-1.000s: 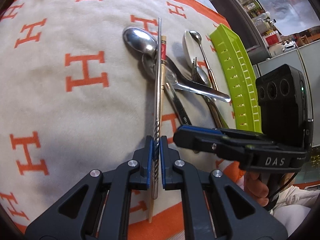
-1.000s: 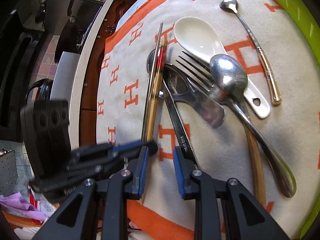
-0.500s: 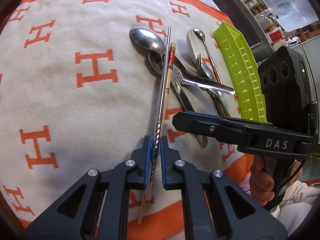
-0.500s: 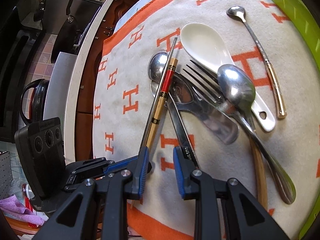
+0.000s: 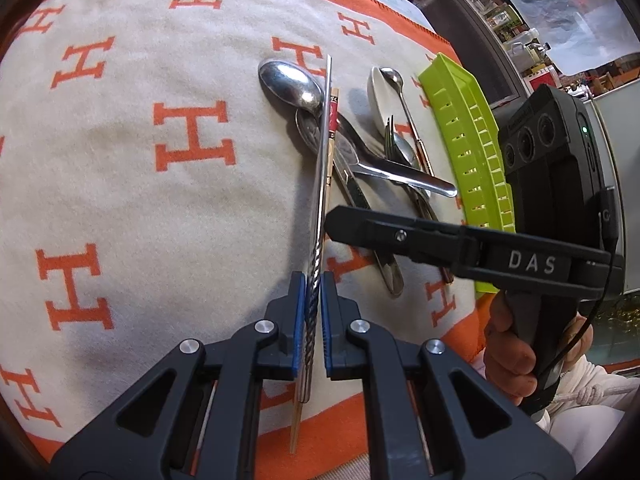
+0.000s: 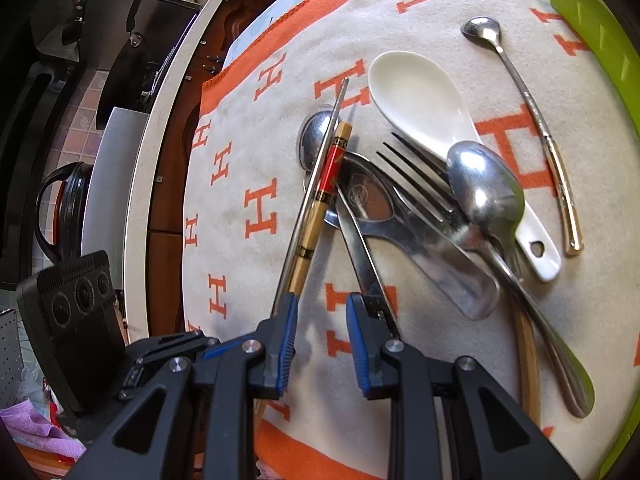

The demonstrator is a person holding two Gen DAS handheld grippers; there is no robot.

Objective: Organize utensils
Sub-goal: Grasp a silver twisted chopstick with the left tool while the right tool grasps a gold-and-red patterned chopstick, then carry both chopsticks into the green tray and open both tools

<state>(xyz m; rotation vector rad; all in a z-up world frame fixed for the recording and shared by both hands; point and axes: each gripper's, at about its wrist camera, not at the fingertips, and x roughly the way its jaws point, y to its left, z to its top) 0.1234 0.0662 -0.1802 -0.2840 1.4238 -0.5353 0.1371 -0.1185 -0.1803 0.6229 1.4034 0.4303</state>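
The cream blanket with orange H letters [image 5: 120,184] carries the utensil pile, beside the slotted lime-green plastic tray [image 5: 468,148]. The left gripper [image 5: 312,312] pinches the twisted steel chopstick [image 5: 320,184]; the right gripper [image 6: 322,320] stands spread and empty. Advice: lift clear of the bamboo chopstick [image 6: 320,208]. Only the right wrist view shows the white ceramic spoon [image 6: 432,120] whole.

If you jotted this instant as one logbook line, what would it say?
left gripper: shut on metal chopstick | right gripper: open, empty | green tray: beside utensil pile

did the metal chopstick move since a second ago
Yes. In the right wrist view the metal chopstick has swung: its far tip now lies nearer the white spoon, while the left gripper stays shut on it.
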